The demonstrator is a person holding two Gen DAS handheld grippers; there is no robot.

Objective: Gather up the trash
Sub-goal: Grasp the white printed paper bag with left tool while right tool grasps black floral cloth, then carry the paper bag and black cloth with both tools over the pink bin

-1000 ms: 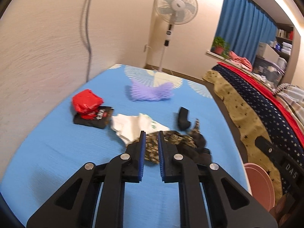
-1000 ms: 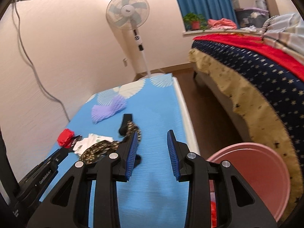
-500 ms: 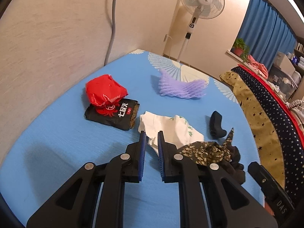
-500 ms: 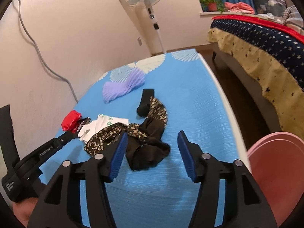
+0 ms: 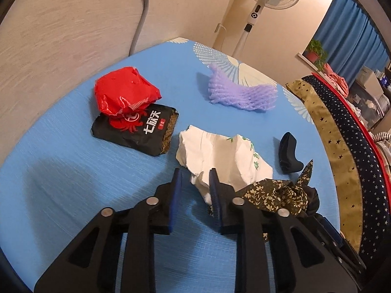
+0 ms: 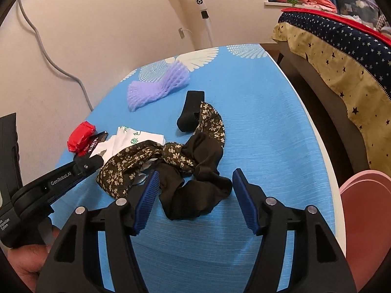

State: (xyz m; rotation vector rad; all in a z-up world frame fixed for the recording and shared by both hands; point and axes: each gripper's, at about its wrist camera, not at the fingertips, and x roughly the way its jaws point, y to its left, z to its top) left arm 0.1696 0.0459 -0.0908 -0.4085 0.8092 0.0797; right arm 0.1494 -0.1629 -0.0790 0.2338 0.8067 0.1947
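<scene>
Left wrist view: the left claw (image 5: 194, 178) is partly open, its jaws having just been opening, with the near edge of the crumpled white paper bag (image 5: 220, 156) between them, unpressed. Beyond it to the left, a glossy black snack packet (image 5: 136, 131) lies under a red plastic wrapper (image 5: 124, 92); a purple foam net (image 5: 242, 95) lies farther off. All have drawn closer than before.

Right wrist view: the right claw (image 6: 195, 185) gapes wide, jaws just opened further, flanking limp black fabric (image 6: 195, 190) knotted with floral cloth (image 6: 136, 161) on the blue desk (image 6: 268, 127). A pink basin (image 6: 366, 214) sits right.
</scene>
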